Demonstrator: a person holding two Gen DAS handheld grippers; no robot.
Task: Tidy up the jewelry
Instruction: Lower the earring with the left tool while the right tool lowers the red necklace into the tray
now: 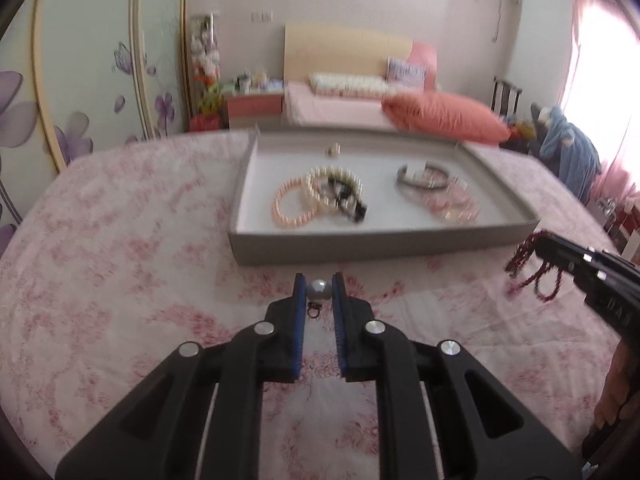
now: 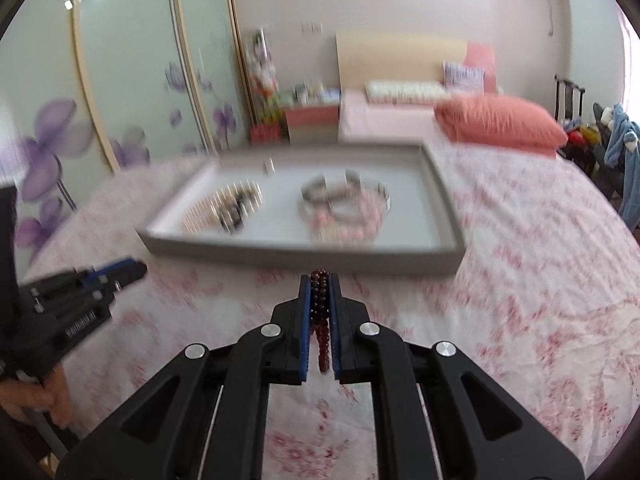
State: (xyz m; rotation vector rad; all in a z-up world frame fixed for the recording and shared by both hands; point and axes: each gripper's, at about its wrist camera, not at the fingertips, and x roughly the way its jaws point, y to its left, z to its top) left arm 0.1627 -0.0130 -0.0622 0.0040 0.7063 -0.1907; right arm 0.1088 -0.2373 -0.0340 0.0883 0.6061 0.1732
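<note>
Nothing stands between your claws and the grey tray (image 1: 384, 240) on the floral bedsheet (image 1: 120, 260). Your left claw (image 1: 319, 288) is clamped on a pearl pendant (image 1: 319, 290); your right claw (image 2: 320, 294) grips a dark red bead strand (image 2: 320, 308). Both hover near the tray's near wall. Inside lie pearl bracelets (image 1: 304, 200) left, bangles (image 1: 436, 184) right.

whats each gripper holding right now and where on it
The left gripper pinches a grey pearl earring by its bead. The right gripper clamps a dark red bead strand along a bunched section.
</note>
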